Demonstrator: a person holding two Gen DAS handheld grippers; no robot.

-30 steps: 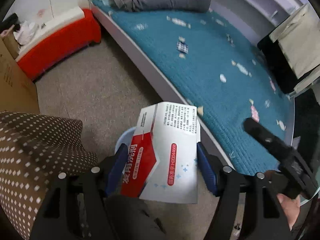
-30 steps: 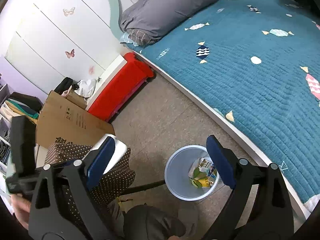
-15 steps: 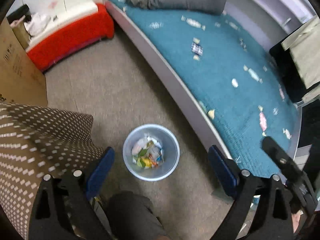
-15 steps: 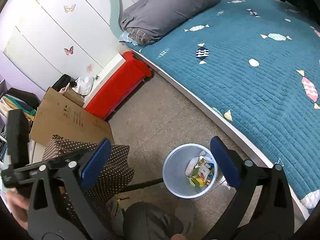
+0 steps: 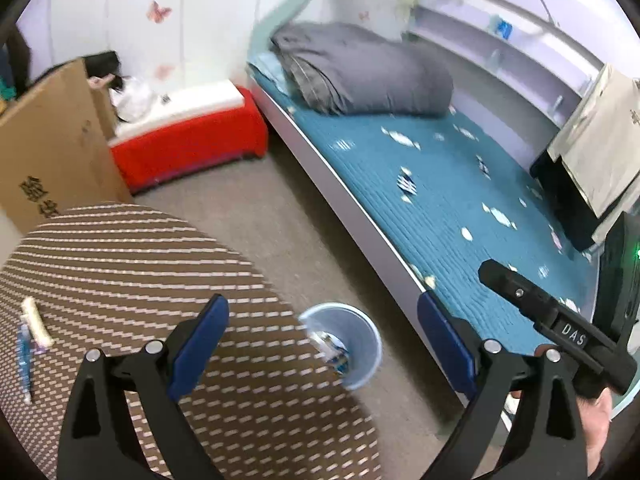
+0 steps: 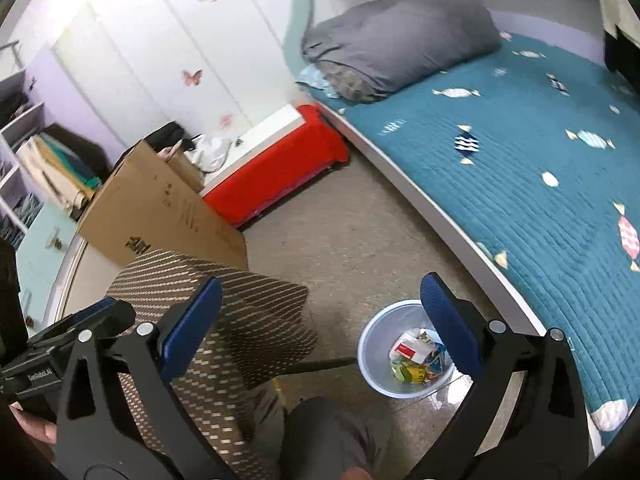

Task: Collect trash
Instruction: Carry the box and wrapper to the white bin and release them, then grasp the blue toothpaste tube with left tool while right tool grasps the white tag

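Blue-padded left gripper (image 5: 320, 346) and right gripper (image 6: 320, 322) both spread wide, holding nothing. Trash bin (image 6: 376, 376) low centre-right on floor, wrappers (image 6: 416, 358) inside, beside dotted worktop (image 5: 120, 248).

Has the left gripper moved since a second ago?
Yes. The left gripper has swung up and away from the bin, now over the dotted table, fingers open and empty.

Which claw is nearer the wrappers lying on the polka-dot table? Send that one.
Left. The left claw, open and empty, hangs over the table's edge, with the wrappers to its left. The right claw, open, hangs beyond the table, by the trash bin.
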